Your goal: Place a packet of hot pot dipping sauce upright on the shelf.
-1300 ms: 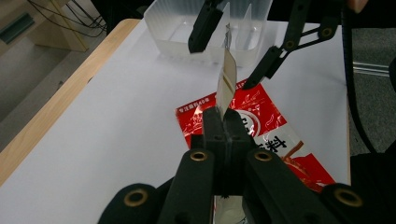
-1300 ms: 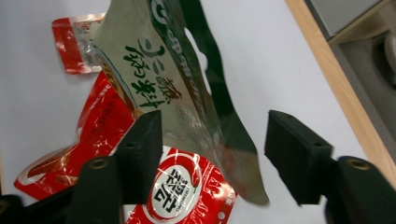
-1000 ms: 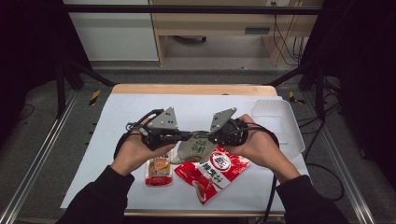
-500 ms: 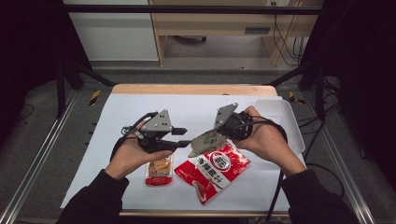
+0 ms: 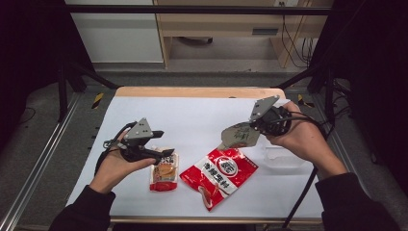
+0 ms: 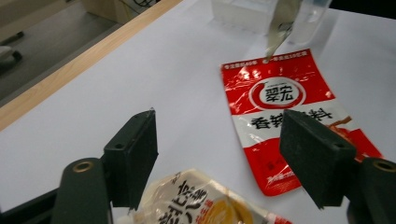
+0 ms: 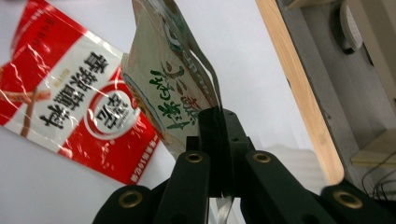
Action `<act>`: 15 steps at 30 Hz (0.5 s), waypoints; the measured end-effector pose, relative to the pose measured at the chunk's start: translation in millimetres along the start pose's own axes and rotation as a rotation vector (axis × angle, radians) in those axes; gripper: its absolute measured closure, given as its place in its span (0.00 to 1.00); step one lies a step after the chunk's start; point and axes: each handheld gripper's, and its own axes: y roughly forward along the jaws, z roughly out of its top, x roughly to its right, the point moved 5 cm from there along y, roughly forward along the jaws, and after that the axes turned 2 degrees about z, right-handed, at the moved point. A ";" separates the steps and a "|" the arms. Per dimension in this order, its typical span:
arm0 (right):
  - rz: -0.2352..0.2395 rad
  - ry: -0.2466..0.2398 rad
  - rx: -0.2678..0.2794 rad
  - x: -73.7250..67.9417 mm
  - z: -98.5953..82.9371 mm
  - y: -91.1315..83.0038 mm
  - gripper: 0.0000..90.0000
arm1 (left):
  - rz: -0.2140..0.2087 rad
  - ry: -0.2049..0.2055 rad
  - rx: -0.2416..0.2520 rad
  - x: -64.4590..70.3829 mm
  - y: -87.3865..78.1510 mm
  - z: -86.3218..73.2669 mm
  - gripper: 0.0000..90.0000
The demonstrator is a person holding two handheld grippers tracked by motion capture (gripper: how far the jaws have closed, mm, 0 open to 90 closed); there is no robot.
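— How are the hands posed?
— The right gripper (image 5: 254,128), raised beyond the red packet (image 5: 219,173), has its jaws clamped on the grey-green pouch (image 5: 239,135); the pouch hangs off the table, long axis slanting toward that packet.
— And the other?
— The left gripper (image 5: 163,143) hovers low beside the red packet, jaws wide apart, over the small orange packet (image 5: 163,171).

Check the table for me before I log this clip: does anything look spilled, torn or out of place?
Nothing stands out. The right gripper holds a green pouch aloft; the red packet and orange packet lie flat and closed.

The right claw (image 7: 219,140) pinches a beige packet (image 7: 163,79) above a red packet (image 7: 70,93).
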 end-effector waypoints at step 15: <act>-0.076 0.088 -0.008 29.7 -44.0 -36.9 1.00 | 0.212 -0.155 0.007 -33.8 -22.2 -94.4 0.11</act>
